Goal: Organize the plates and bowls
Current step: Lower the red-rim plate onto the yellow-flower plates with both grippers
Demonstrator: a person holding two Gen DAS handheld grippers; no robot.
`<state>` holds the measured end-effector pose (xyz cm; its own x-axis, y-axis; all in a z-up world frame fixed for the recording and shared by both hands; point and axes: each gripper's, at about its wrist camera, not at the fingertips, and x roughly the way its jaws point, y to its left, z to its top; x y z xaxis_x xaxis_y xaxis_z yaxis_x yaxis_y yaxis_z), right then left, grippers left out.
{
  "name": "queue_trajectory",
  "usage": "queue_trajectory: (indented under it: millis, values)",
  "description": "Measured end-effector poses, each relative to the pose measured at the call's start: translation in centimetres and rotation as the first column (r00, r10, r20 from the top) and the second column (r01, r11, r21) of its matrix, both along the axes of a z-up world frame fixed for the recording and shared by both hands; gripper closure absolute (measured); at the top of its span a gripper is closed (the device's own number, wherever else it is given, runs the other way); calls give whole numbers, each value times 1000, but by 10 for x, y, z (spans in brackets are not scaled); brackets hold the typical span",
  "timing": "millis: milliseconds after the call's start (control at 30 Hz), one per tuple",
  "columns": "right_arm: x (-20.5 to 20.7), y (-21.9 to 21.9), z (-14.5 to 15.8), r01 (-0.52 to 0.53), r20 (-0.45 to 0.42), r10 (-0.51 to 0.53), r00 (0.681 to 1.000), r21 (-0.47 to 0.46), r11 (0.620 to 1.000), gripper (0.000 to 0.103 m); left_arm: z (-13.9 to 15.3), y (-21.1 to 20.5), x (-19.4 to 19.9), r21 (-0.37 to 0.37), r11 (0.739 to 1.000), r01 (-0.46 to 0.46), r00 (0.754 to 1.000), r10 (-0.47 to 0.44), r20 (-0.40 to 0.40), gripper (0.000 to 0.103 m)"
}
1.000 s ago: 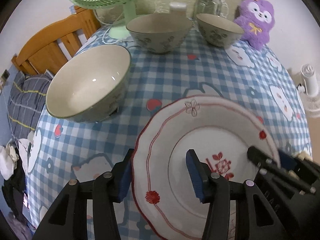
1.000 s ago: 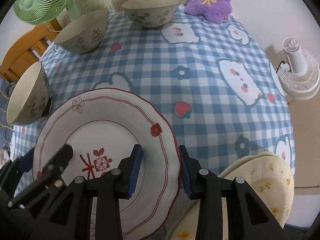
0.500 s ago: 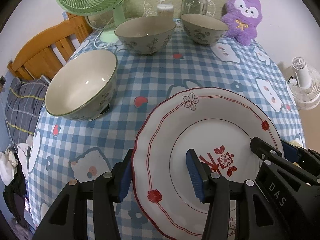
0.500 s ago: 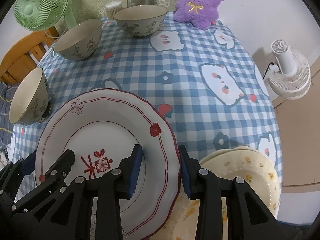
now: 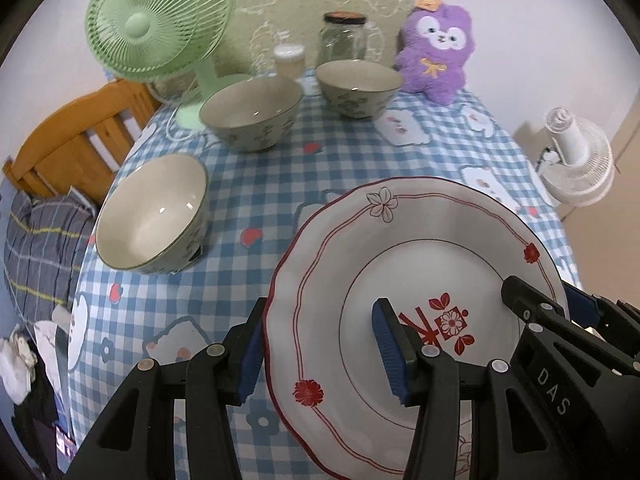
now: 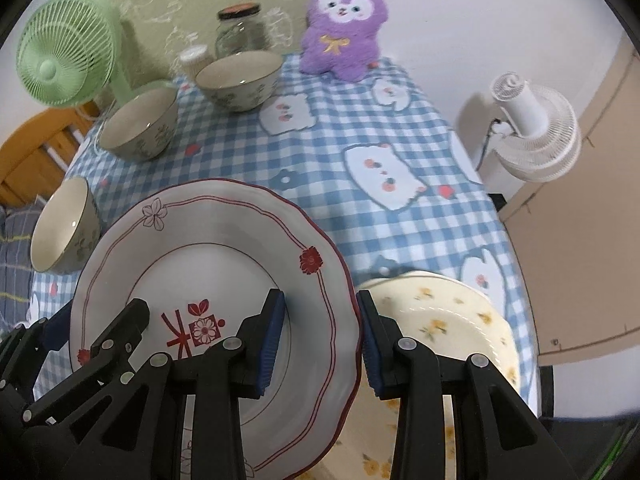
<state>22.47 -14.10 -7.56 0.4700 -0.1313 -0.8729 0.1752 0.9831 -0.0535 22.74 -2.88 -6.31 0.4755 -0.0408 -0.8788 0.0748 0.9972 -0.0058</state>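
A white plate with a red rim and a red flower motif (image 5: 420, 248) (image 6: 208, 248) hangs tilted above the checked tablecloth, held from both sides. My left gripper (image 5: 320, 354) is shut on its left rim, one pad under the plate and one on top. On the right rim my right gripper (image 6: 320, 340) is shut the same way. Three floral bowls stand on the table: a near one (image 5: 152, 216), a middle one (image 5: 252, 116) and a far one (image 5: 358, 88). Cream plates with yellow flowers (image 6: 448, 312) lie stacked below, to the right of the held plate.
At the table's back stand a green fan (image 5: 160, 20), a glass jar (image 5: 344, 40), a small white-lidded pot (image 5: 289, 58) and a purple plush toy (image 5: 436, 52). A white fan (image 6: 532, 132) stands past the right edge. A wooden frame (image 5: 76, 140) lies left.
Both grippers have risen with the red-rimmed plate between them, so the table looks farther off. The cream flowered plates have come more into the right wrist view. The bowls have not moved.
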Motion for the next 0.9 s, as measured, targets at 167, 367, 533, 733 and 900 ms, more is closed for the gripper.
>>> queue_trajectory:
  millis: [167,367,533,733,900]
  values:
    - [-14,-12,10,24,15,-24,1000,-2,1000,64,11,-15,-9,0,1000,31,999,-31,14,52]
    - [-28,-28,15,11,18,-11,1000,0,1000,64,18,-32,-20,1,1000,14,1000,-14,22,52]
    - [-41,-47,15,11,15,-11,1000,3,1000,64,18,-52,-32,2,1000,17,1000,-17,26,52]
    - [-54,-71,8,2,2,-2,1000,-15,1000,64,9,-72,-44,-17,1000,0,1000,0,-1,55]
    - [-63,-87,0,-8,-17,7,1000,-20,1000,64,0,-86,-52,-20,1000,-13,1000,13,-16,60]
